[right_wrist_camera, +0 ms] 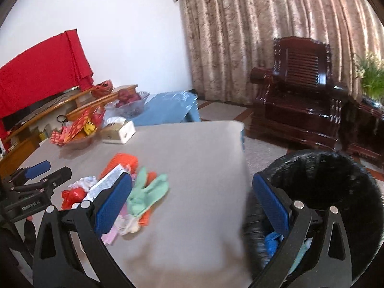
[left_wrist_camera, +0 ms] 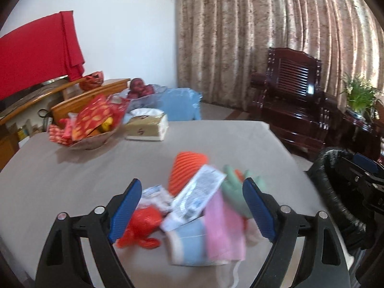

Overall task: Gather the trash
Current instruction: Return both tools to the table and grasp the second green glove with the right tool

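A heap of trash lies on the grey table (left_wrist_camera: 72, 168): a red plastic bag (left_wrist_camera: 141, 223), a white printed wrapper (left_wrist_camera: 199, 192), a pink mask (left_wrist_camera: 223, 225), a blue-and-white packet (left_wrist_camera: 187, 244), a green glove (left_wrist_camera: 235, 184) and orange netting (left_wrist_camera: 184, 168). My left gripper (left_wrist_camera: 190, 212) is open, its jaws standing on either side of the heap. My right gripper (right_wrist_camera: 192, 206) is open and empty over the table's right edge, beside the black trash bin (right_wrist_camera: 336, 192). The heap (right_wrist_camera: 134, 192) lies left of it, and the left gripper (right_wrist_camera: 36, 175) shows at the left.
A bowl of red snack packets (left_wrist_camera: 88, 124) and a tissue box (left_wrist_camera: 148, 127) stand at the table's far left. The bin holds blue and teal scraps (right_wrist_camera: 276, 240). A dark wooden armchair (right_wrist_camera: 300, 91), a plant (right_wrist_camera: 372, 76) and curtains stand behind.
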A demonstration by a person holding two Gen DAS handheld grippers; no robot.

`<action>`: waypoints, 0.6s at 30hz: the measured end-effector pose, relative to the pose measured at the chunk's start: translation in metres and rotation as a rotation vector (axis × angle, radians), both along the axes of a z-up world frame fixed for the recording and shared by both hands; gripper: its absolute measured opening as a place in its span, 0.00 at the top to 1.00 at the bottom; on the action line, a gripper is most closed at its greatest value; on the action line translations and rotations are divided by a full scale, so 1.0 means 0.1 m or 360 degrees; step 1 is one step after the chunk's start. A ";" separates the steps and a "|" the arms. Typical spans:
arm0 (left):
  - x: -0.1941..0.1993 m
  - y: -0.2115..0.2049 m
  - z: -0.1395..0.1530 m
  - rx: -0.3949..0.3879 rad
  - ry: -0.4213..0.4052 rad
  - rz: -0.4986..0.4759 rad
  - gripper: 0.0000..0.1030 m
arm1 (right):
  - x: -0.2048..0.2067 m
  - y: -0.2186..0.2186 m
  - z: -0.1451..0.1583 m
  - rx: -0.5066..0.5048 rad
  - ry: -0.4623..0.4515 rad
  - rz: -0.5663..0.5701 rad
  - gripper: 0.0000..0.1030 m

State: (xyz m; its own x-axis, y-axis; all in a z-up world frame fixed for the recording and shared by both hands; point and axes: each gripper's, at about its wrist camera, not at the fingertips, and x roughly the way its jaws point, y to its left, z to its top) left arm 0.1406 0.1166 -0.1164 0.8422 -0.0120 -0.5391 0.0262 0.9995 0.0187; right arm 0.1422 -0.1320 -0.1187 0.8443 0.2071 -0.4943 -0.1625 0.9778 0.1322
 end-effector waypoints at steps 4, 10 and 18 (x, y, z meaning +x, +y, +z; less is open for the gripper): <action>0.01 0.13 -0.09 0.0016 0.0028 0.0043 0.18 | 0.12 0.25 -0.18 -0.0024 0.0054 0.0039 0.05; 0.03 0.29 -0.26 0.0022 0.0081 0.0087 0.18 | 0.29 0.61 -0.50 -0.0087 0.0182 0.0113 0.13; 0.03 0.46 -0.35 -0.0004 0.0129 0.0127 0.18 | 0.53 0.93 -0.77 -0.0144 0.0345 0.0177 0.22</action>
State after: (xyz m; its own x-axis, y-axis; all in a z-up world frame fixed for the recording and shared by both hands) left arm 0.1431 0.1627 -0.1511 0.7942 0.0520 -0.6055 -0.0522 0.9985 0.0173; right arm 0.1952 -0.0392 -0.1955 0.6909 0.2396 -0.6821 -0.2470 0.9649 0.0888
